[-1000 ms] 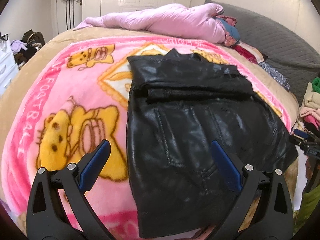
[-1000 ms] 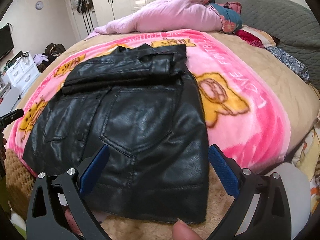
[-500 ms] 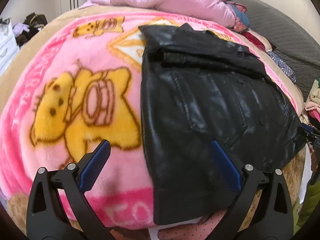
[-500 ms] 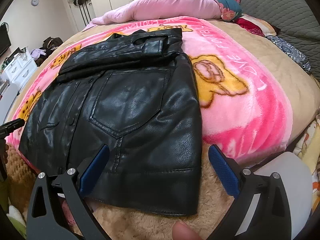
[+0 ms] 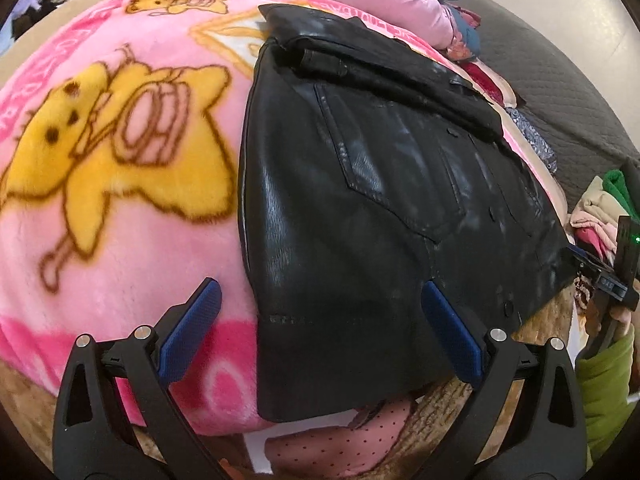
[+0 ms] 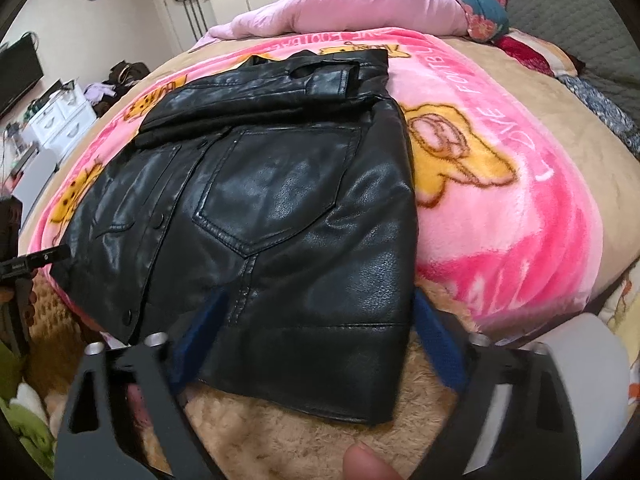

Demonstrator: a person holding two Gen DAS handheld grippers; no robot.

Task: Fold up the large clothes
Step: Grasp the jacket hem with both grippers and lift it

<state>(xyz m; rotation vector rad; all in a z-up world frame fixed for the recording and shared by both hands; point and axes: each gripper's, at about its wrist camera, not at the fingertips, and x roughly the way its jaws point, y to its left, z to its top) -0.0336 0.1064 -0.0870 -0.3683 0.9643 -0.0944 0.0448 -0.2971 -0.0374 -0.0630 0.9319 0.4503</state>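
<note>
Item: jacket (image 5: 360,208), black, leather-look, large. It lay flat on a pink blanket (image 5: 120,220) spread over a bed (image 6: 500,92), front up, with pockets and snaps showing. Its top part was already folded down across the chest. The hem lay at the bed's near edge, over a tan fleece layer (image 6: 280,432).

Left gripper (image 5: 320,332): jaws wide apart, gripping nothing. It hung low over the hem's left corner; one blue pad stood over the blanket, the other over the jacket. No contact could be confirmed.

Right gripper (image 6: 316,340): jaws closing, motion-blurred. The hem's right corner lay between them. The pads did not yet appear to press on the leather. A fingertip (image 6: 368,460) showed at the bottom edge of that view.

Other contents: a pink quilt (image 6: 340,8) heaped at the far side of the bed; white drawers (image 6: 60,120) beside the bed.

Step in hand, as judged: taking hold of both hem corners for the lengthwise fold, bottom to top.

Next move called for: both jaws to bite the full thickness of the hem at matching corners, then lift together and carry the hem toward the collar. The stiff, slick material seemed likely to slip from a shallow grip.
</note>
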